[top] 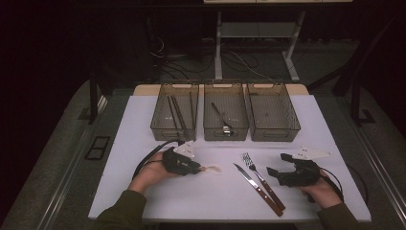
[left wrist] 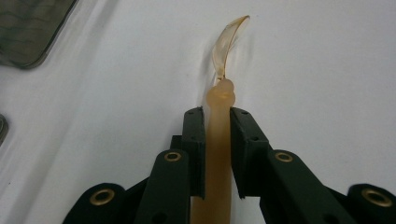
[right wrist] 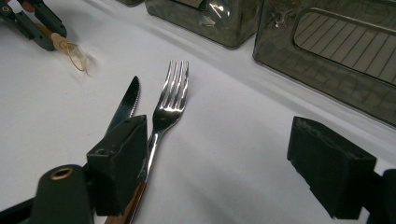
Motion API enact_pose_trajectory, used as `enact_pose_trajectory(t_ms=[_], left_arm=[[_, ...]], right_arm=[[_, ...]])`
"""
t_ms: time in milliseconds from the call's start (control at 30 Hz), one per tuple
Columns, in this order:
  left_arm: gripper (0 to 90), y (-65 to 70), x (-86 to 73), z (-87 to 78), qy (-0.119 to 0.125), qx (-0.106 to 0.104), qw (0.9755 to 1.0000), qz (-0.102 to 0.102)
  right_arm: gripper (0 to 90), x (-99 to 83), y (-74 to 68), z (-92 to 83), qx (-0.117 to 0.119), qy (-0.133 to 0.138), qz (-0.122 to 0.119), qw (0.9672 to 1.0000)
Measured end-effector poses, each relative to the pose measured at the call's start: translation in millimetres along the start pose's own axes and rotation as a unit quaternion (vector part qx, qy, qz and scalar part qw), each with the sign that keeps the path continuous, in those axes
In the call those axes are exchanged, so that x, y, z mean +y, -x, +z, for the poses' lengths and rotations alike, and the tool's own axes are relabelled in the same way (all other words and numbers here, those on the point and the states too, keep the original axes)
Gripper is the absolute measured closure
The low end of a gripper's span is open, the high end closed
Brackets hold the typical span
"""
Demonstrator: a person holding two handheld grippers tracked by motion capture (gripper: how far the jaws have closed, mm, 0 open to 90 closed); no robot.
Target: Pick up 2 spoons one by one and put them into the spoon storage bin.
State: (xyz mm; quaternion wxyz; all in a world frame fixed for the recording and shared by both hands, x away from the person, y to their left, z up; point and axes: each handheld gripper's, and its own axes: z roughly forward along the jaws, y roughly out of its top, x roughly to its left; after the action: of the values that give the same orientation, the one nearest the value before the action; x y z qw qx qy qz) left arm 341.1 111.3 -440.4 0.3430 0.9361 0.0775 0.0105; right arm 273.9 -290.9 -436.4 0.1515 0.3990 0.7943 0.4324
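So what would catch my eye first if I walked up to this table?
Probably the three smoky plastic bins lined up at the far edge of the white table. Then the left gripper, clamped on a translucent amber spoon's handle, while the right gripper gapes open beside a fork and knife.

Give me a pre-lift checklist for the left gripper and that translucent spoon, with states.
1. Left gripper jaws on both sides of the spoon handle, pads against it: ok.
2. Spoon bowl lying on the table, not lifted: ok.
3. Right gripper open, holding nothing: ok.
4. Fork and knife apart from the spoon: ok.
5. Which bin takes it: middle bin holds a metal utensil, left bin dark sticks, right bin looks empty: cannot tell.
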Motion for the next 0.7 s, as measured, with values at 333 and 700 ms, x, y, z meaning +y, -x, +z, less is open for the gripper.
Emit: enact_pose_trajectory(t_ms=[333, 700], left_arm=[[77.6, -2.9, 3.9, -4.2, 0.021, -0.005, 0.9993, -0.029], [77.6, -7.1, 23.8, -12.7, 0.046, 0.024, 0.9966, -0.064]], right_arm=[[20.4, 0.1, -0.1, -0.6, 0.0, 0.0, -0.001, 1.0], [13.4, 0.3, -3.2, -2.6, 0.001, 0.022, -0.006, 0.9997]])
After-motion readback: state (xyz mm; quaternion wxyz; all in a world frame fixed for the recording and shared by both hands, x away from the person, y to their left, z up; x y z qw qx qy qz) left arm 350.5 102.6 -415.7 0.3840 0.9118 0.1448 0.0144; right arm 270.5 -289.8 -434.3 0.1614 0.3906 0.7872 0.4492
